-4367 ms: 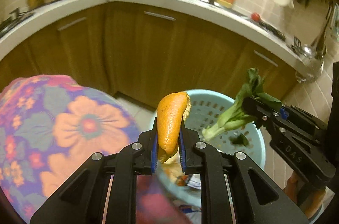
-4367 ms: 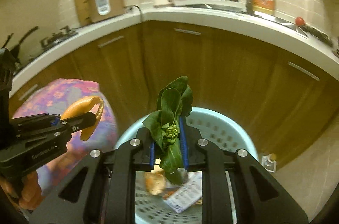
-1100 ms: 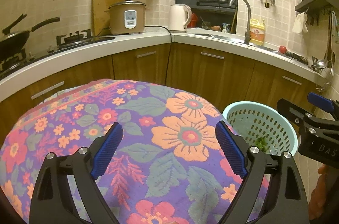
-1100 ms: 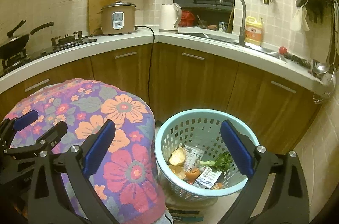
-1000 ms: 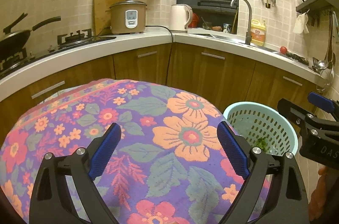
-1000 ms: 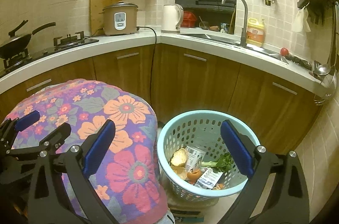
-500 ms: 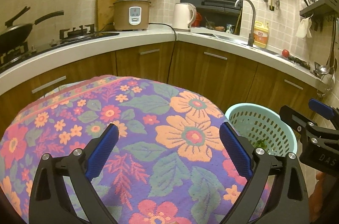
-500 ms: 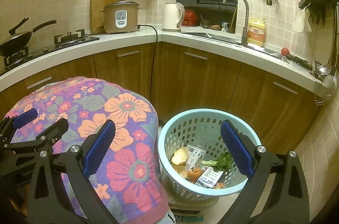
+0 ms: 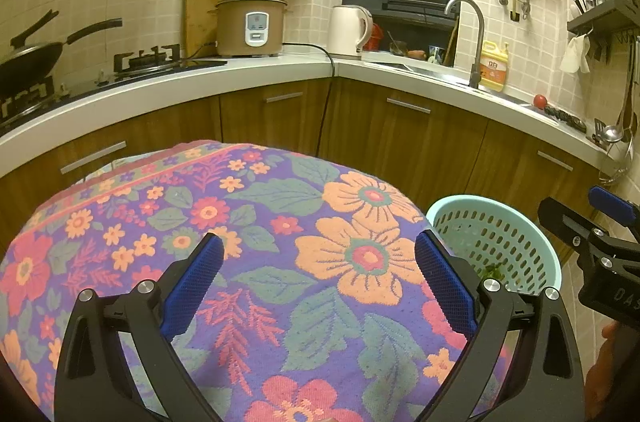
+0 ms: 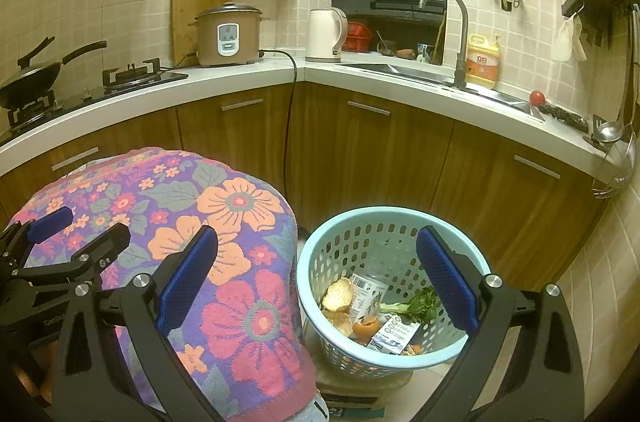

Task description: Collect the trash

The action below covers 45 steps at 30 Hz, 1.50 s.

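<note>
A light blue perforated basket (image 10: 328, 246) stands on the floor by the cabinets; it also shows in the left wrist view (image 9: 540, 254). In it lie orange peels (image 10: 338, 296), a green vegetable stalk (image 10: 416, 304), a can (image 10: 366, 296) and a printed wrapper (image 10: 394, 334). My left gripper (image 9: 320, 282) is open and empty above the flowered cloth (image 9: 260, 222). My right gripper (image 10: 316, 282) is open and empty, above the basket's left rim and the cloth's edge (image 10: 240, 302). Each gripper shows in the other's view, the right one (image 9: 592, 234) and the left one (image 10: 68, 234).
A curved white counter (image 10: 360, 78) on brown cabinets carries a rice cooker (image 10: 226, 36), kettle (image 10: 324, 32), sink tap (image 10: 452, 22), detergent bottle (image 10: 482, 60), tomato (image 10: 536, 97), and a stove with a pan (image 10: 36, 70). The basket rests on a low stand (image 10: 360, 388) on tiled floor.
Earlier the left gripper held an orange peel and the right a green vegetable over the basket; both now lie in it. Both grippers opened and drew back and up; little moved in the last second.
</note>
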Motion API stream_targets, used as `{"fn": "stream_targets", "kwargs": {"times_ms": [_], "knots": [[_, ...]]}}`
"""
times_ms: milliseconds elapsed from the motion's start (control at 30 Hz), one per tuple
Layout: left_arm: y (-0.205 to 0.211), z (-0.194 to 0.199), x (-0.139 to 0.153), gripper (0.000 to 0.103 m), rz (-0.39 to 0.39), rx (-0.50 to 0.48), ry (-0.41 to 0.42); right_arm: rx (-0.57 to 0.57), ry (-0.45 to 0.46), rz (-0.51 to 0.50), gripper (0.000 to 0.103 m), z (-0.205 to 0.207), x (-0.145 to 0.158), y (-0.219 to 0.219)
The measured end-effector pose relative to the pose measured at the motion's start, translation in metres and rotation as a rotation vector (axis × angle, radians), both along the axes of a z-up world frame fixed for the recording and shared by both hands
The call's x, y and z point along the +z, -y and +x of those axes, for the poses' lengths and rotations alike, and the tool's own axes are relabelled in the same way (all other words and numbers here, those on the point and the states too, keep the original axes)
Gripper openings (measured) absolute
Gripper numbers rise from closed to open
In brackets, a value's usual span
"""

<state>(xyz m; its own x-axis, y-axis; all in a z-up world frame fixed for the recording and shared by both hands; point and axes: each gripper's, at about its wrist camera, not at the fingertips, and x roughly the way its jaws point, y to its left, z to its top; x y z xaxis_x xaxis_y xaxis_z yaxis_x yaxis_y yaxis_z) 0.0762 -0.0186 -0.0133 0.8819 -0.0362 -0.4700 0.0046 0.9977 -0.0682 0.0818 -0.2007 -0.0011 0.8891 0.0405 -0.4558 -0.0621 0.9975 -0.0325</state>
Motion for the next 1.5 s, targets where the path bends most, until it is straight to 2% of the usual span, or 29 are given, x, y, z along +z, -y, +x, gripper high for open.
{"fn": "stream_targets", "kwargs": {"times_ms": [1500], "knots": [[0.0009,-0.0005,-0.0015,0.094,-0.007,0.010,-0.011,-0.003,-0.029,0.019,0.095,0.0028,-0.0085,0.0022]]}}
